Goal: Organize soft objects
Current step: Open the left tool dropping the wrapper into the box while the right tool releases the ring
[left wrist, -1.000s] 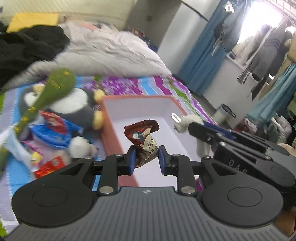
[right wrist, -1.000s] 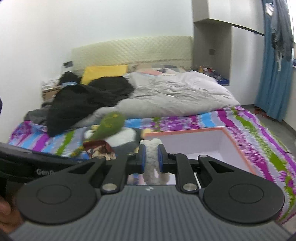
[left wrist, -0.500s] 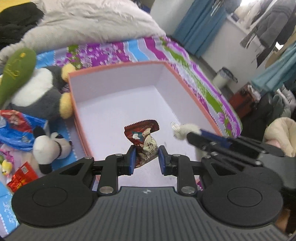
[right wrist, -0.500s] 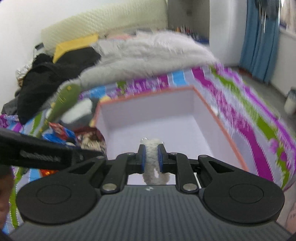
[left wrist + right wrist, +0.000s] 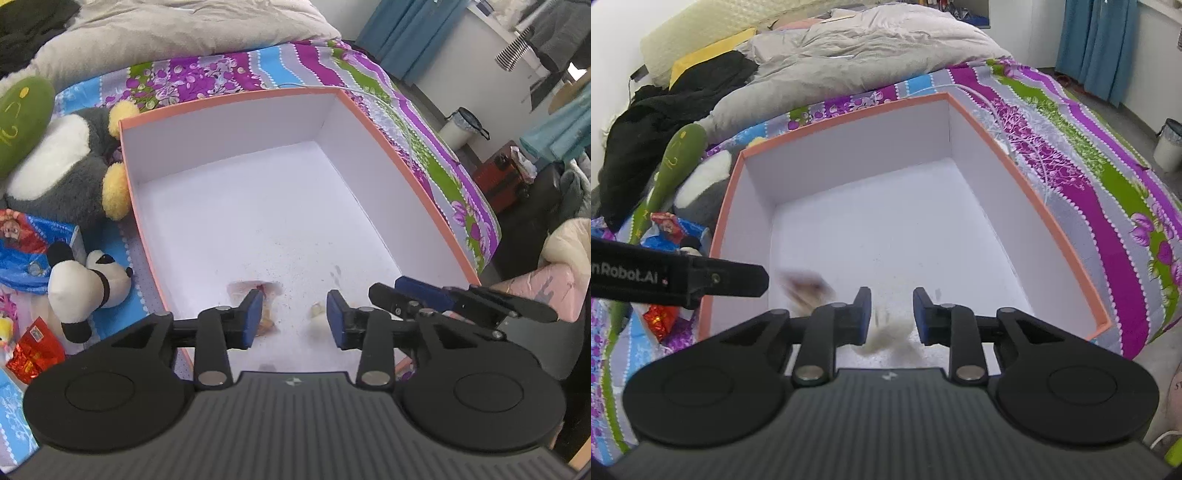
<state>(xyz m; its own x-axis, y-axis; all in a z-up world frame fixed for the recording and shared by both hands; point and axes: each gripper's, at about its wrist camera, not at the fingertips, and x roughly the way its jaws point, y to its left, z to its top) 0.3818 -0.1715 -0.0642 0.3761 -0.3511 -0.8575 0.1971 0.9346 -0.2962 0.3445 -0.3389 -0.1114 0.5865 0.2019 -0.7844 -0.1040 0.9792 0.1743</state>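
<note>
Both grippers hang over the near end of an open box (image 5: 236,99) with an orange rim and white interior, which sits on a striped floral bedspread (image 5: 436,166).

Left gripper (image 5: 294,319): the jaws are opening and the blue pads (image 5: 253,317) touch nothing. A motion-blurred brown snack packet (image 5: 264,308) shows just beside the left pad, over the white box floor near the front wall; whether it has reached the floor cannot be told.

Right gripper (image 5: 891,318): the jaws are opening with a clear gap between the pads. A blurred white fluffy plush piece (image 5: 890,336) sits below and between them, free of both pads, over the box floor at the front. In the left wrist view the same piece appears as a pale blob (image 5: 317,312) beside the left gripper's right pad.

The rest of the box floor holds only fine specks.

Outside the box, on its left side:
- a grey-and-white penguin plush (image 5: 62,166) with yellow feet, touching the box wall
- a green plush (image 5: 18,118) above it
- a small panda plush (image 5: 85,288) near the box front corner
- blue (image 5: 22,254) and red snack bags (image 5: 33,350)

A grey duvet (image 5: 849,55) and black clothing (image 5: 665,107) lie farther up the bed
</note>
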